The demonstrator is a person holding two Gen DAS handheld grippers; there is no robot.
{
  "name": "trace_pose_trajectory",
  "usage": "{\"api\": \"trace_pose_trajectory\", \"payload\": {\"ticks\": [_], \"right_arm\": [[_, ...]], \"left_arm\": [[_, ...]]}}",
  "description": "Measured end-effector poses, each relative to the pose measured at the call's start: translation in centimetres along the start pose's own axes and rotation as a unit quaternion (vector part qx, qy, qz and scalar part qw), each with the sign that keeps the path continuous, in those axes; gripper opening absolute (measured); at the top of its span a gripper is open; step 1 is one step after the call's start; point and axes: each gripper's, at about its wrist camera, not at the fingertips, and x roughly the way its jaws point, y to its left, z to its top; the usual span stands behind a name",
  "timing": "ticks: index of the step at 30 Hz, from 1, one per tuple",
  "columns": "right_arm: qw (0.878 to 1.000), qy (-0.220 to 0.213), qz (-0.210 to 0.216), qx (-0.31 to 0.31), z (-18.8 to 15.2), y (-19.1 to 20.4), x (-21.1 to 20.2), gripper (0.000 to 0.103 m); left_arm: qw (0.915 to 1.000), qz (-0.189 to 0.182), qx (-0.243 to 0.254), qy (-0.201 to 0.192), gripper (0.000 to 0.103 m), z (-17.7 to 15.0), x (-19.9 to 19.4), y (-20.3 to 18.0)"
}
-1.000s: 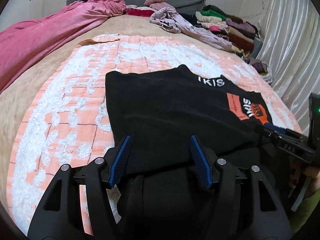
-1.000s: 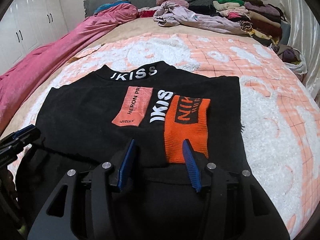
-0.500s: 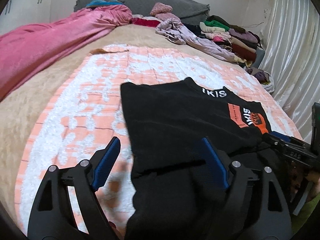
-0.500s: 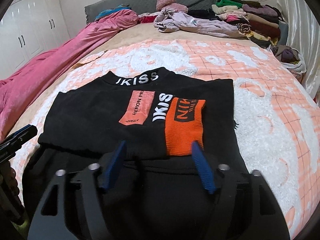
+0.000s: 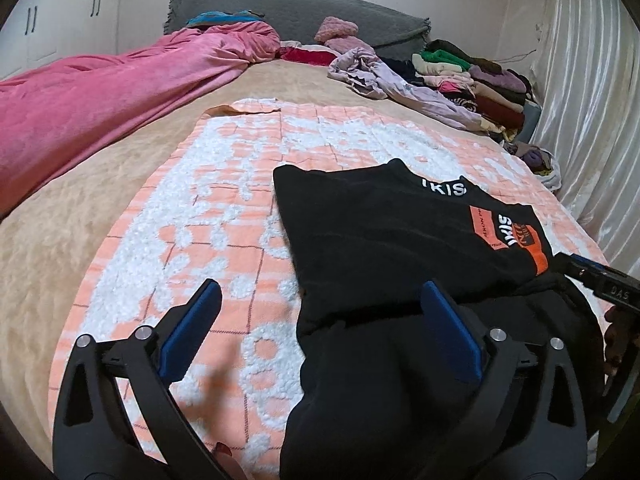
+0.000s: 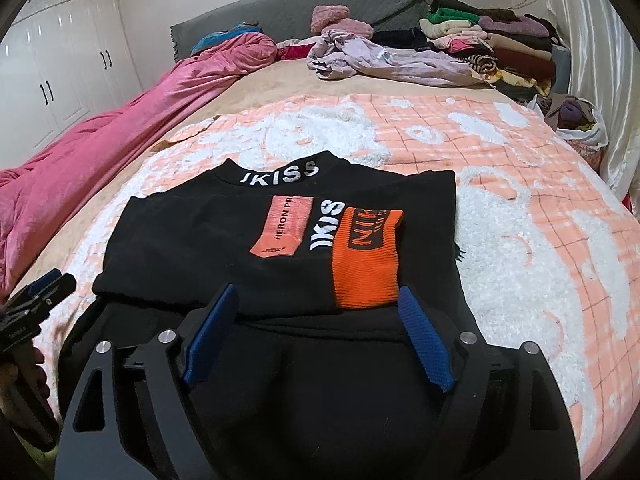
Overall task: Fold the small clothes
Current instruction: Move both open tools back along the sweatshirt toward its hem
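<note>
A black sweater (image 6: 208,248) with white "IKISS" lettering and orange patches lies partly folded on the orange-and-white blanket (image 6: 540,264); it also shows in the left wrist view (image 5: 380,240). My left gripper (image 5: 320,300) is open and empty above the sweater's near left edge. My right gripper (image 6: 318,306) is open and empty above the sweater's near hem, just below the orange cuff (image 6: 366,264). The right gripper's tip shows at the right of the left wrist view (image 5: 600,280). The left gripper's tip shows at the left of the right wrist view (image 6: 36,296).
A pink duvet (image 5: 100,104) lies along the left of the bed. A lilac garment (image 6: 372,58) and a pile of folded clothes (image 6: 496,40) sit at the far right by the grey headboard (image 5: 300,12). A curtain (image 5: 592,100) hangs at the right.
Both grippers have opened wide and let go of the sweater. The left gripper has drawn back to the left, off the fabric. The sweater lies still.
</note>
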Motion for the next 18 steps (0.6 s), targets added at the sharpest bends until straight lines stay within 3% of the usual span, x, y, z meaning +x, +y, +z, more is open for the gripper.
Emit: {"api": "trace_pose_trajectory", "payload": {"ticks": [3,18], "right_arm": [[1.000,-0.005,0.002,0.002,-0.1,0.2,-0.7,0.088],[1.000,-0.016,0.014,0.011,-0.6,0.1,-3.4,0.088]], "left_arm": [[1.0000,0.003,0.000,0.002,0.093,-0.3,0.0,0.0],[0.9996,0.028,-0.005,-0.006,0.093,-1.9,-2.7,-0.2]]}}
